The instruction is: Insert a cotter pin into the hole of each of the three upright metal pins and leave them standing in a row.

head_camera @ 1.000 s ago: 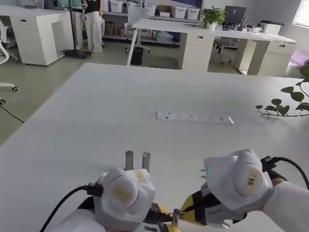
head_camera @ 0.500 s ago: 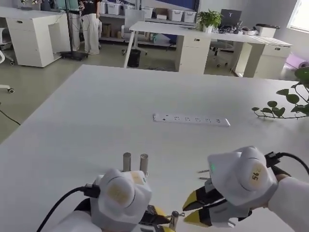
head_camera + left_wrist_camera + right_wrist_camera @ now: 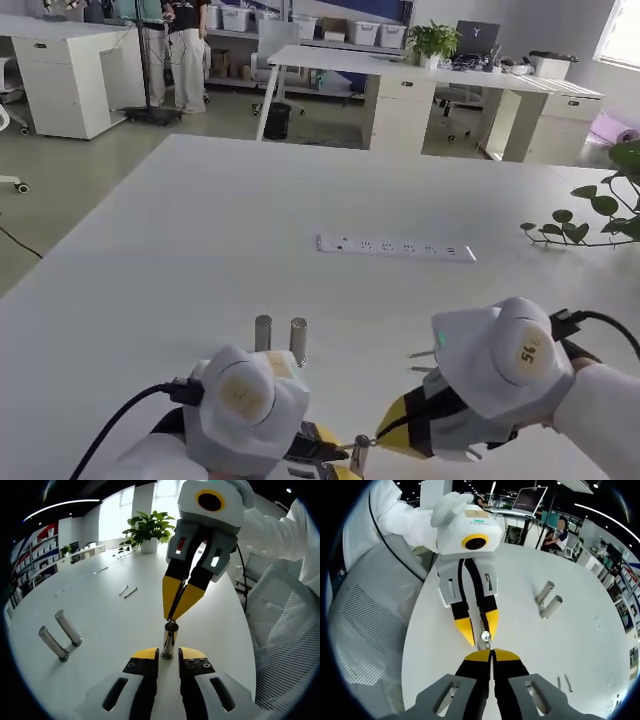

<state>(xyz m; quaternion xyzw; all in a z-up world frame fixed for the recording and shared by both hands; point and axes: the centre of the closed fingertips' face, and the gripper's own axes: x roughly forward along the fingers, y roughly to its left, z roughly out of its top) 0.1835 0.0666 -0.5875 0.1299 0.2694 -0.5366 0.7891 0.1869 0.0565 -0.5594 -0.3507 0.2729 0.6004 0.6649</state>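
Metal pin (image 3: 169, 639) upright on table (image 3: 200, 230), clamped low in left gripper (image 3: 170, 653) | right gripper (image 3: 173, 616) pinched narrow at pin top, cotter pin too thin to confirm | brace pin firmly; line up with hole; push straight and level, without tipping.

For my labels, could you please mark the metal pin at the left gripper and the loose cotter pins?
Metal pin (image 3: 169, 640), left gripper view: its shaft.
Loose cotter pins (image 3: 131, 593), left gripper view: right one's shank.
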